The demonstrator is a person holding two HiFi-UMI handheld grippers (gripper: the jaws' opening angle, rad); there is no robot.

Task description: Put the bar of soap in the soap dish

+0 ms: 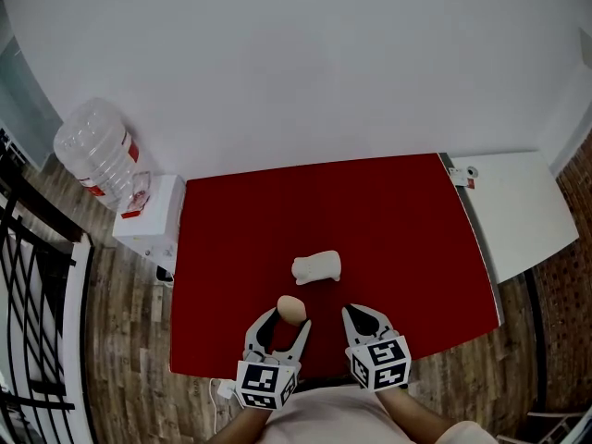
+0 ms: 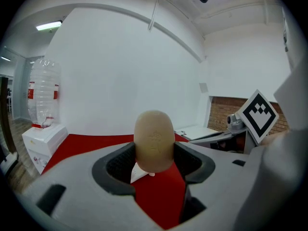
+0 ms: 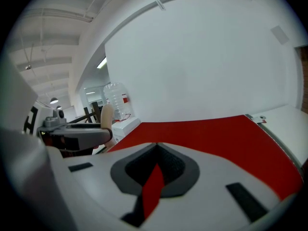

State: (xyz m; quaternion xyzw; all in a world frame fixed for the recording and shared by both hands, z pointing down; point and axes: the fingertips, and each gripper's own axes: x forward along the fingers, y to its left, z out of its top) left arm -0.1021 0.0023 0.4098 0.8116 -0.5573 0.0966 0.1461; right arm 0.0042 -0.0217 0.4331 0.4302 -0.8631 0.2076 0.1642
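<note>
My left fingers (image 1: 302, 331) are clenched on the soap (image 1: 291, 309), a tan oval bar that stands upright between the dark pads (image 2: 120, 165). It hangs over the red desk (image 1: 407, 211) close to the front edge, a little left of that edge's middle. The white dish (image 1: 317, 266) sits near the middle of the desk, just beyond the soap and slightly to its right, and the two are apart. In the left gripper view a bit of the dish (image 2: 139, 173) shows under the bar's lower end.

My right fingers (image 1: 354, 314) are closed together with nothing between them, only a thin strip of red desk showing through the slit. They hover near the front edge, just right of the left fingers.

Off the desk's far left corner a clear bottle (image 1: 97, 155) stands upended in a white dispenser (image 1: 153, 213). A white table (image 1: 513, 206) lies along the desk's right edge
</note>
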